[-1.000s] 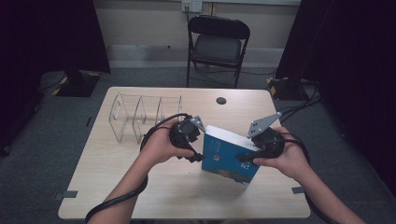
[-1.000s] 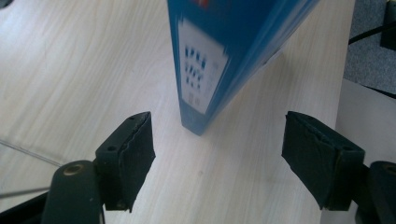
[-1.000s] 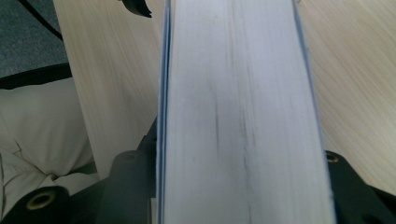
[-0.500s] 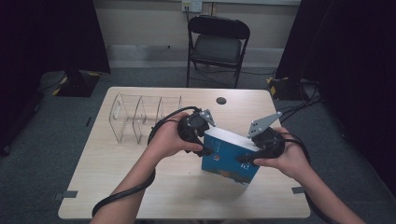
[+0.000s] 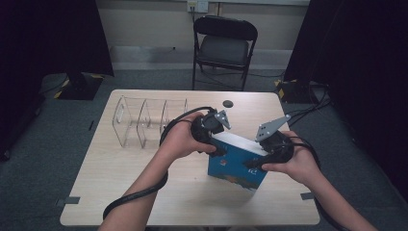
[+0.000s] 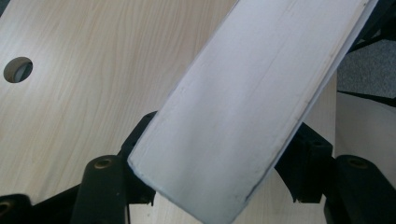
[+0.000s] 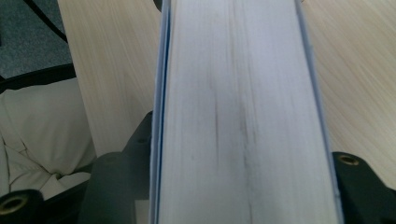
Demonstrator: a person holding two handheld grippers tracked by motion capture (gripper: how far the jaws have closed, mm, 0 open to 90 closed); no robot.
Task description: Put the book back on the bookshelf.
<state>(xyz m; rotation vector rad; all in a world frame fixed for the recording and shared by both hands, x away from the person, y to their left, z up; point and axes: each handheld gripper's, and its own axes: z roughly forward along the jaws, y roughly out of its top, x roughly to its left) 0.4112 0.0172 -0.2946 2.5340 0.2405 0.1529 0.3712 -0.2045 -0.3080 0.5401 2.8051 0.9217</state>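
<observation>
Book is stood on edge at centre frame, likely for slotting into the rack upper left. Left gripper has its jaws just closing around the book's page edge; right gripper has its jaws just opening, book between; grip cannot be told.

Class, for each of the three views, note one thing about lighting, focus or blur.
High view: the table is evenly lit while the room's edges fall dark; the blue book looks sharp. Left gripper view: the book's white page edge is bright and soft, the wood grain crisp. Right gripper view: the page edge sits very close and slightly blurred, with faint grey streaks.
</observation>
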